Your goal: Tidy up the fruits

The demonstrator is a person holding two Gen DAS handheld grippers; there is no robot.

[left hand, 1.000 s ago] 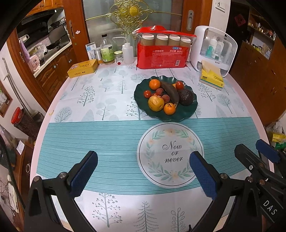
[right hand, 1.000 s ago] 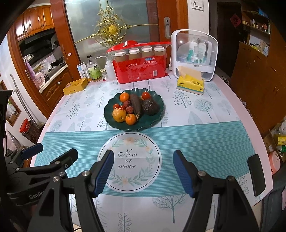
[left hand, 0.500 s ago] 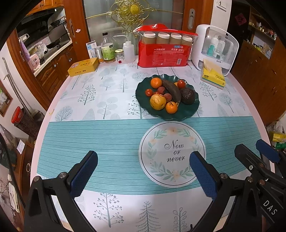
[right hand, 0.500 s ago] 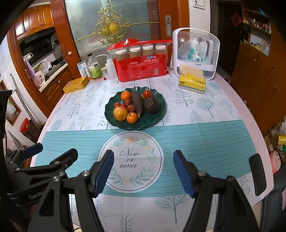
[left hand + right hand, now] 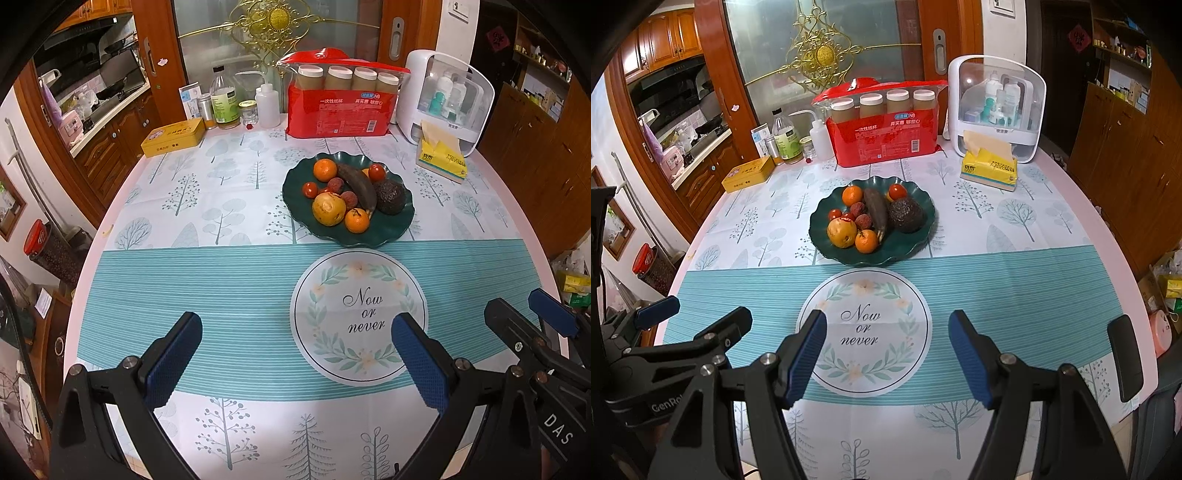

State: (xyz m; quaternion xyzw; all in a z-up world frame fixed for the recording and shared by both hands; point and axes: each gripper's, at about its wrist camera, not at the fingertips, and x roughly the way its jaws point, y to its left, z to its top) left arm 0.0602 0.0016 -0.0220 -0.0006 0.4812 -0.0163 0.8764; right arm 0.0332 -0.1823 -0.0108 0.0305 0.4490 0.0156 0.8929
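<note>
A dark green scalloped plate (image 5: 391,230) holds several fruits: a yellow pear (image 5: 328,208), two tangerines (image 5: 357,220), a blackened banana (image 5: 357,186), a dark avocado (image 5: 390,196), small tomatoes and lychees. The plate also shows in the right wrist view (image 5: 916,245). My left gripper (image 5: 297,354) is open and empty, low over the near table, well short of the plate. My right gripper (image 5: 888,354) is open and empty over the round "Now or never" print (image 5: 864,332). Each gripper shows at the edge of the other's view.
At the table's back stand a red pack of paper cups (image 5: 341,107), a white storage box (image 5: 448,99), a yellow tissue pack (image 5: 441,157), a yellow tin (image 5: 173,136) and bottles (image 5: 223,99). Wooden cabinets flank the table.
Both views have crept slightly forward and tilted, so the plate sits a little lower in the frames. Both grippers stay open and empty.
</note>
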